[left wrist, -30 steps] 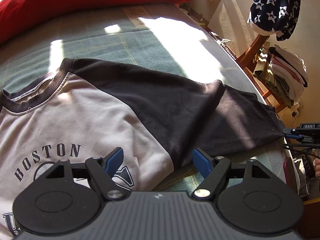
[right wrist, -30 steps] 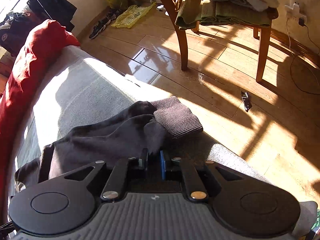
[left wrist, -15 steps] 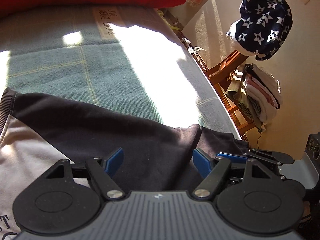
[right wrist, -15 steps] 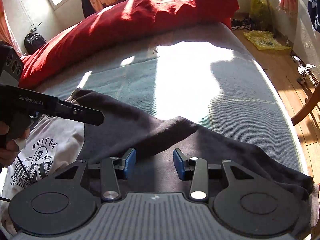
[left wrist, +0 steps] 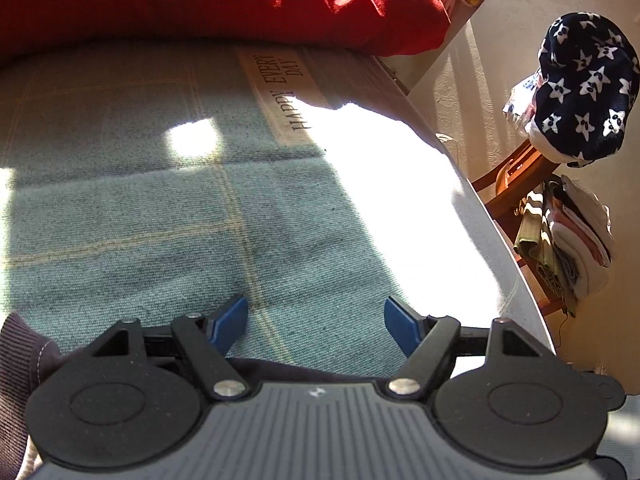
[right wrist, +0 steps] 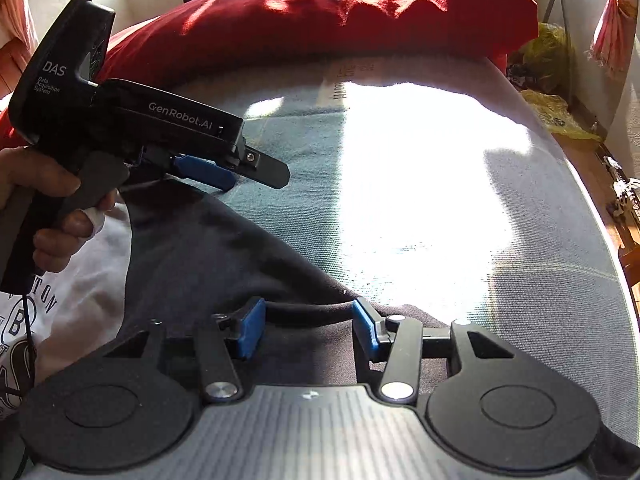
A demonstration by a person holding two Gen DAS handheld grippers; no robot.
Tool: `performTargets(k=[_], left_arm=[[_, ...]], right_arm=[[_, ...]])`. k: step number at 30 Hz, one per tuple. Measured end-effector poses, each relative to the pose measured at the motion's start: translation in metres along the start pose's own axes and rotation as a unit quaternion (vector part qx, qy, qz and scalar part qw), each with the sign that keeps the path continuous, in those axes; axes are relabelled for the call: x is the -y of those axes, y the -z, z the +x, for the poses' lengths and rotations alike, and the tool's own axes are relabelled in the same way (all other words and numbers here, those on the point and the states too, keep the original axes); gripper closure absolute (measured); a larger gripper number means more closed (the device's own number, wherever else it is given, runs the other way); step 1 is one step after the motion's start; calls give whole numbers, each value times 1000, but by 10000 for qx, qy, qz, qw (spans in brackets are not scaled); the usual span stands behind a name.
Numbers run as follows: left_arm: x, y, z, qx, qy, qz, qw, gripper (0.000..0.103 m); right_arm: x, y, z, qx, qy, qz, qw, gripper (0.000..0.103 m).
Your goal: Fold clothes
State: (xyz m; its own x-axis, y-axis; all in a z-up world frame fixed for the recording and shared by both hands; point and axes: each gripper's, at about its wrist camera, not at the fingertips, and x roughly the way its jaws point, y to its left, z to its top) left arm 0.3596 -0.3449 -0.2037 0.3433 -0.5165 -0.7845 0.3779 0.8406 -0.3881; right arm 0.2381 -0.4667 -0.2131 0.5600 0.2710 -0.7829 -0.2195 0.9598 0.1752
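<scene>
Right wrist view: the right gripper (right wrist: pixel 308 326), jaws opening, straddles a raised fold of the black sleeve (right wrist: pixel 224 256) on the bed (right wrist: pixel 520 280), unpinched; the left gripper (right wrist: pixel 224 172) hovers spread near the shoulder, likely to flatten it.

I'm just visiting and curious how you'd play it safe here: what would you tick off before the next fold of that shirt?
1. Dark sleeve lying flat on the bed: ok.
2. Right hand-held gripper let go: ok, jaws opening, sleeve edge between them, pads not pressing.
3. Left hand-held gripper free: ok, open, nothing between its fingers.
4. Bed space beyond the sleeve: ok, bare blanket.
5. Other sleeve folded: cannot tell, out of view.
</scene>
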Motion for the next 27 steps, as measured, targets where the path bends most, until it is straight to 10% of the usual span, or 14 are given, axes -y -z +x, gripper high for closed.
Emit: performTargets(k=[9, 18, 27], left_arm=[[18, 49, -33, -735, 1116, -114, 9910, 25], [23, 45, -14, -290, -238, 351, 9987, 26], [43, 57, -20, -535, -188, 420, 9975, 25]], right_arm=[[17, 52, -65, -72, 393, 402, 9984, 41], [83, 101, -111, -547, 857, 1311, 9861, 39], [186, 121, -105, 238, 915, 2769, 9562, 41]])
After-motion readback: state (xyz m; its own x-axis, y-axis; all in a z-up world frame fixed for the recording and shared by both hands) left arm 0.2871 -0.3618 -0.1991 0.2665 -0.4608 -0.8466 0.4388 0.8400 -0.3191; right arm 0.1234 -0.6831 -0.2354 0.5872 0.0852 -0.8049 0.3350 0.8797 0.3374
